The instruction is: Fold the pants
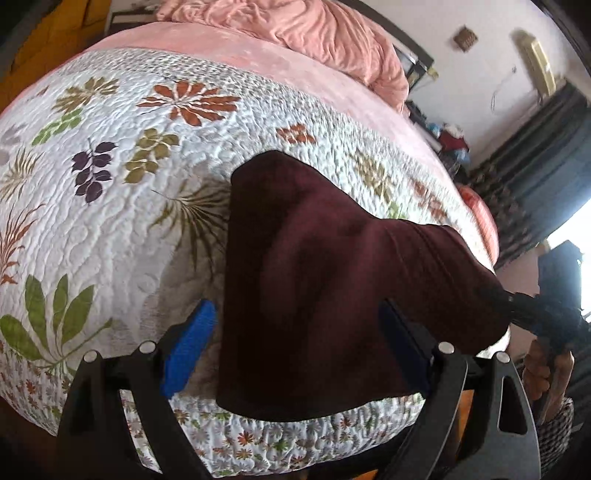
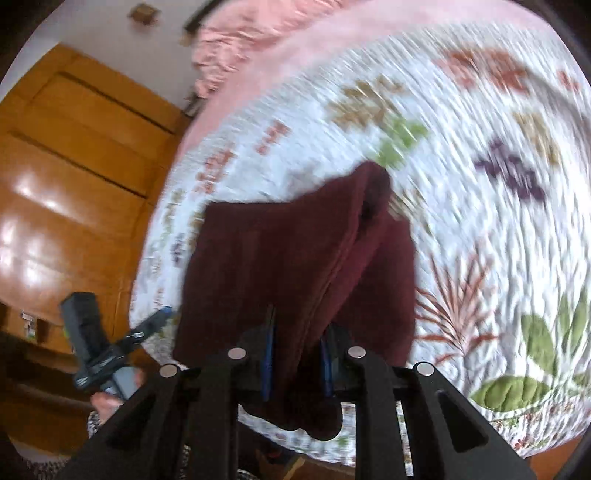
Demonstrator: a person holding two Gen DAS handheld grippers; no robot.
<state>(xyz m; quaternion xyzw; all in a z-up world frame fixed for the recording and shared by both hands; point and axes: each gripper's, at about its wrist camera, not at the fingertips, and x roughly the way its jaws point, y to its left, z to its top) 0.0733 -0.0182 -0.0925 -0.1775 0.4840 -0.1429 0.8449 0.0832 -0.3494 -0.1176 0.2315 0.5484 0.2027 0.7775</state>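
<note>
The dark maroon pants [image 1: 325,280] lie partly lifted over the floral quilt [image 1: 110,229] near the bed's front edge. My left gripper [image 1: 295,332] is open, its blue pads wide apart on either side of the cloth, which drapes over the right pad. My right gripper [image 2: 295,354] is shut on a bunched edge of the pants [image 2: 295,266] and lifts it off the quilt [image 2: 498,240]. In the left wrist view the right gripper [image 1: 532,314] pulls the cloth toward the right. In the right wrist view the left gripper [image 2: 147,325] shows at lower left.
A rumpled pink blanket [image 1: 314,33] lies at the bed's far end. A wooden wardrobe [image 2: 66,177] stands beside the bed. Dark curtains [image 1: 546,177] and a bright window are at the right. The quilt's front edge drops off just below the pants.
</note>
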